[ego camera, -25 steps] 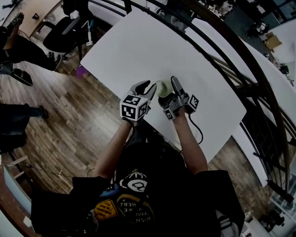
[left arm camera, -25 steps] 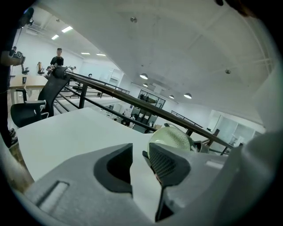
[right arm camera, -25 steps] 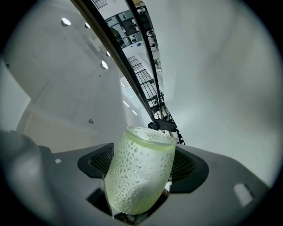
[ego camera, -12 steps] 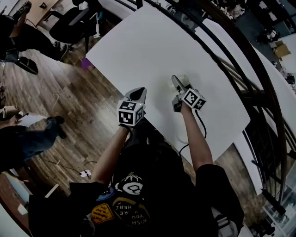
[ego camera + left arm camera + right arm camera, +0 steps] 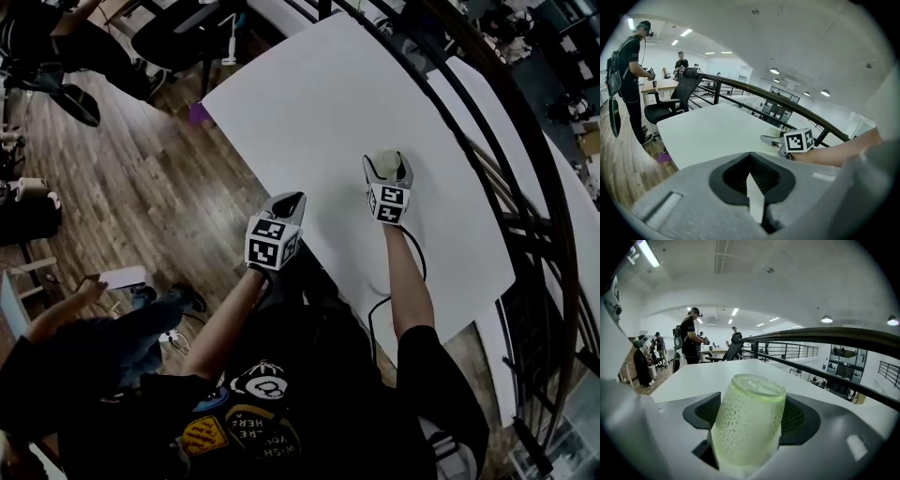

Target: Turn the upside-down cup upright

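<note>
Right gripper view: right gripper (image 5: pixel 387 172) jaws wide apart, clamped on both sides of a lime-green translucent dimpled cup (image 5: pixel 748 420). Cup stands roughly vertical, leaning a bit to the right in this view. Can't tell which end is up, or whether it touches the surface.

Left gripper view: left gripper (image 5: pixel 754 185) pads pressed together, nothing between them. In the head view it sits at the near table edge, well apart from the cup.

Surface: white table (image 5: pixel 309 103), rounded corners, bare apart from the black cable (image 5: pixel 415 270) trailing from the right gripper.

Room: wood plank floor (image 5: pixel 141 197), small purple item (image 5: pixel 199 113) on it by the table's far corner. Curved dark railing (image 5: pixel 511 150) runs along the table's far side. Black office chair (image 5: pixel 675 101) past the table end. Person standing with a headset (image 5: pixel 629 70) by a desk. Ceiling has strip lights (image 5: pixel 648 253).
</note>
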Demonstrator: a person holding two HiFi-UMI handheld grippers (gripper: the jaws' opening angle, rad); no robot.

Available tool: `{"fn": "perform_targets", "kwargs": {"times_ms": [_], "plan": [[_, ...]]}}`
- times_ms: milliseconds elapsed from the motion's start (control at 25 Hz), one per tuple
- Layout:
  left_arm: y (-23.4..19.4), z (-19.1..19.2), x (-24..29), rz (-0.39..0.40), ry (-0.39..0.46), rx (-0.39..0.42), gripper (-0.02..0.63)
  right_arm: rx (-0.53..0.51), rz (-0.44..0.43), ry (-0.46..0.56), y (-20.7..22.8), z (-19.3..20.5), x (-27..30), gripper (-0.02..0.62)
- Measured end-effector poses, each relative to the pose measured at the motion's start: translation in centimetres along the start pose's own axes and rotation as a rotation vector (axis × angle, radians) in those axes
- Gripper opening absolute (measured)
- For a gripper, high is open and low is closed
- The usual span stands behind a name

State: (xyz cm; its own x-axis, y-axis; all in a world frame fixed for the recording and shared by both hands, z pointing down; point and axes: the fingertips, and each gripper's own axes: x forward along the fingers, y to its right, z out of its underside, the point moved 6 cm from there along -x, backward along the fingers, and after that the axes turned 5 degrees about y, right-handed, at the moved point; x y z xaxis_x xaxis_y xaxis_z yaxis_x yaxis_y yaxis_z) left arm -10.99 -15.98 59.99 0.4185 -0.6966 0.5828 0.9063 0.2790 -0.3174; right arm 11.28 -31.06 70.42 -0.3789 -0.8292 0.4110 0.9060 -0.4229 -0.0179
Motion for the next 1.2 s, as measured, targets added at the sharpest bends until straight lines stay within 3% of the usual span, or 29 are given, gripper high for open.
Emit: {"fn": "perform_targets", "kwargs": {"times_ms": [200,400,520,840,880,920,1000,1080,1200], "plan": [[-1.2,-0.2,-1.2,-0.026,0.015,-0.007,0.003,-0.095,0.007,0.010,-0.5,0.3,0.9,0.380],[-1.2,0.0,-0.9,-0.011,0.010,-0.019,0.003,-0.182,-0.042,-0.064,-2.4,1.6,0.1,0.368],[-0.2,0.0,-0.7,0.015,0.014,-0.010,0.004,-0.149,-0.069,-0.068,-2.3,1.6,-0.7,0.368],[1.4,-0.4,-0.8,0.051,0.043,0.015,0.005,-0.002,-0.066,0.038,-1.0,-1.8,-5.1,0.374],[1.7,-0.6,-0.9,0.055,0.050,0.021,0.003,0.025,-0.065,0.045,-1.0,-2.3,-6.2,0.358],[2.1,-0.7,-1.0,0.059,0.058,0.026,0.005,0.046,-0.058,0.052,-0.9,-2.8,-7.6,0.298],[3.4,-0.8,-1.4,0.068,0.074,0.035,0.005,0.078,-0.026,0.072,-0.8,-3.6,-10.7,0.126],[4.8,-0.7,-2.1,0.079,0.090,0.045,0.005,0.121,0.000,0.091,-0.9,-4.3,-14.0,0.006],[7.0,-0.4,-3.5,0.096,0.116,0.059,0.005,0.211,-0.002,0.114,-1.9,-4.9,-18.8,0.002]]}}
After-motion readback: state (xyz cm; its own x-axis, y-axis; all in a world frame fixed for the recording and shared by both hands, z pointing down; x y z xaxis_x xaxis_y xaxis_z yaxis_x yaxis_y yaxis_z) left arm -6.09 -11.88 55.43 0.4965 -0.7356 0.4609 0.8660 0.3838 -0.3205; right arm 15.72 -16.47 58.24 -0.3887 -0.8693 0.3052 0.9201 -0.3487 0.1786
